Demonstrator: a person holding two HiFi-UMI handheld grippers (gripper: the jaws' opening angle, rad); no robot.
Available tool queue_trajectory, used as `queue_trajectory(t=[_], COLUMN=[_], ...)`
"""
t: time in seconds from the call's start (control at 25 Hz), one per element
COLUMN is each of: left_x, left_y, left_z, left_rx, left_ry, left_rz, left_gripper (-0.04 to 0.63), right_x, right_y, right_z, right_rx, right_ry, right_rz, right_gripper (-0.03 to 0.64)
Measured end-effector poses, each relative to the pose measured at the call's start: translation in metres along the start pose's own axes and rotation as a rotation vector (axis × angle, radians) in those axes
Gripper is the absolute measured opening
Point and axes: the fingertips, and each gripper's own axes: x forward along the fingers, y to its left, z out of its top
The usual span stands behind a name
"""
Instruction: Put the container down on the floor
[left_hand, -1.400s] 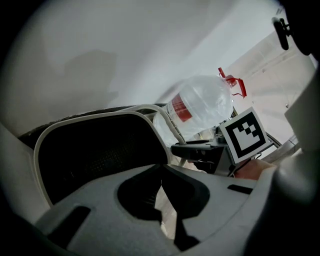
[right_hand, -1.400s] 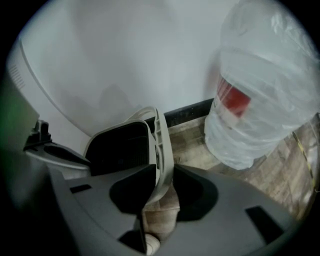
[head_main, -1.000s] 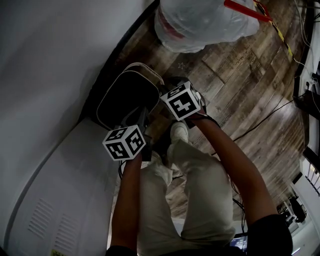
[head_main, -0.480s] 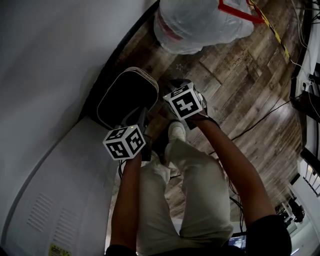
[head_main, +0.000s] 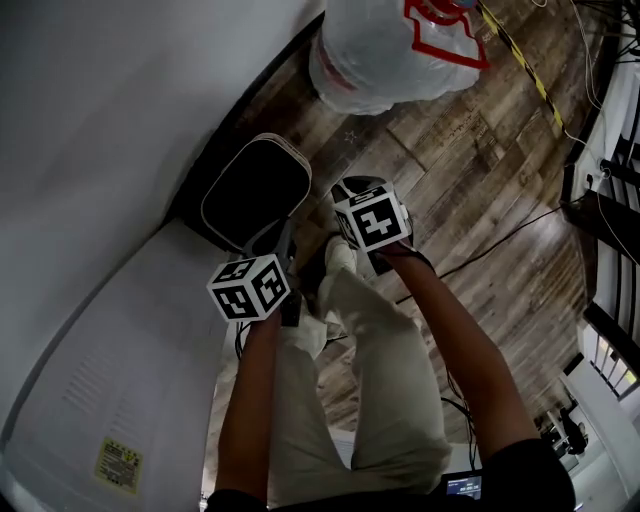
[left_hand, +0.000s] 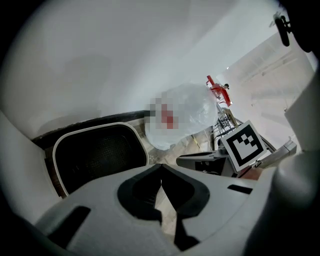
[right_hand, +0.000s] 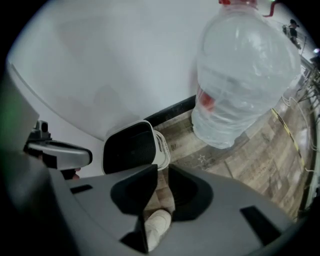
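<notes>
Compared with a second ago, the container (head_main: 255, 185) sits flatter on the floor (head_main: 480, 170) and the right gripper (head_main: 356, 186) has moved off its rim, leaving a strip of planks between them. The head view has also tipped, so a yellow sticker (head_main: 118, 465) on the white cabinet (head_main: 110, 380) now shows.

The container, with its white rim and dark mesh inside, stands at the floor's edge against the dark baseboard (head_main: 240, 110), in the corner formed by the wall (head_main: 120, 90) and the cabinet. Neither pair of tongs holds it. The left gripper (left_hand: 160, 172) has its jaw tips pressed together on nothing, and the container (left_hand: 95, 152) lies beyond them to the left. The right gripper (right_hand: 161, 175) has its jaws a narrow slit apart and is empty. Through the slit, only planks and a pale shoe (right_hand: 156, 222) show.

From the head view, the left gripper (head_main: 278, 240) covers the container's near rim, so I cannot tell whether they touch. The large water bottle (head_main: 385, 50) is cut off at the top edge, and a mosaic patch covers part of it in the left gripper view.

The floor is grey-brown wood planks, with cables (head_main: 510, 235) and a yellow-black strip (head_main: 520, 70) on the right side.
</notes>
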Motion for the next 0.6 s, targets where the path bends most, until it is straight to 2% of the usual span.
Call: queue_trajectory(t=[0.16, 0.6], left_x=[-0.023, -0.093], left_y=[-0.021, -0.068], left_z=[0.007, 0.015], left_rx=[0.008, 0.008], left_ry=[0.001, 0.019], left_rz=[-0.005, -0.004], left_gripper=[0.018, 0.018], right_x=[-0.034, -0.116], right_y=[0.009, 0.034], right_z=[0.006, -0.008], right_rx=[0.012, 0.161], right_ry=[-0.008, -0.020], right_rz=[-0.014, -0.024], right_gripper=[0.064, 0.044])
